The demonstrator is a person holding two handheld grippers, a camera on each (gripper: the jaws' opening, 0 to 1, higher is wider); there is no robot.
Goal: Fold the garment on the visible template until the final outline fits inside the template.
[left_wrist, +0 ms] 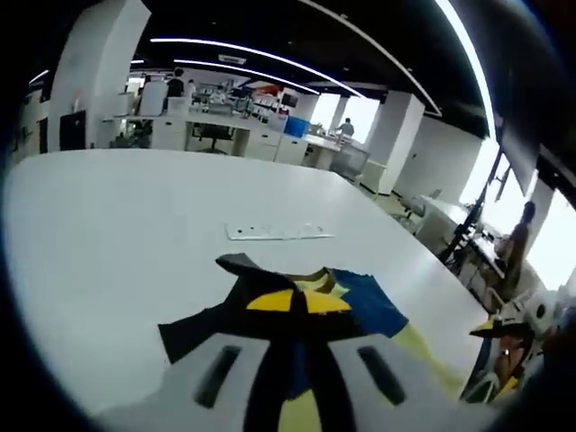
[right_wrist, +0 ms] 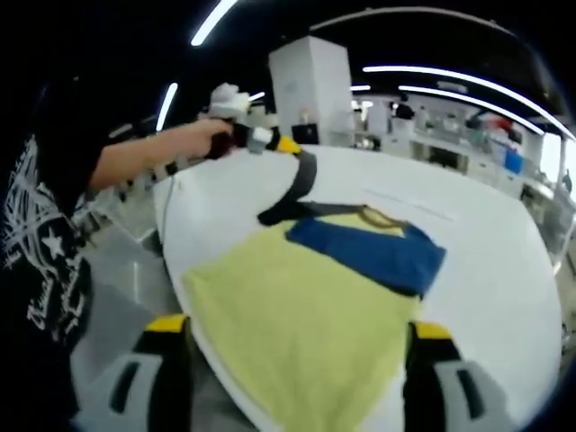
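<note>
Two tools work on one shirt (right_wrist: 315, 324) that lies on a big white surface (right_wrist: 504, 297); the shirt is yellow with a blue patch (right_wrist: 373, 252) and a black sleeve (right_wrist: 297, 193).

In the right gripper view the yellow part spreads toward the near edge of the surface and hangs a little over it; the blue patch lies on top of the yellow, near the collar; the right tool (right_wrist: 297, 378) has its two jaws far apart, one on each side of the yellow cloth, and they pinch nothing. Farther off, a hand (right_wrist: 211, 139) holds the left tool (right_wrist: 270, 142) at the far edge of the surface; the black sleeve runs up from the shirt to that tool's tip; it looks clamped on the sleeve, though the tip is small and a bit blurry there. A person in a black top (right_wrist: 40, 261) with white print stands at the left.

In the left gripper view the left tool (left_wrist: 297, 346) has its jaws close together with black cloth between them; the shirt (left_wrist: 360, 306) is bunched just past the jaws, black, yellow and blue. A thin white strip (left_wrist: 279, 232) lies flat on the surface (left_wrist: 117, 234) beyond the shirt, apart from it. Desks (left_wrist: 225, 126) stand far behind.
</note>
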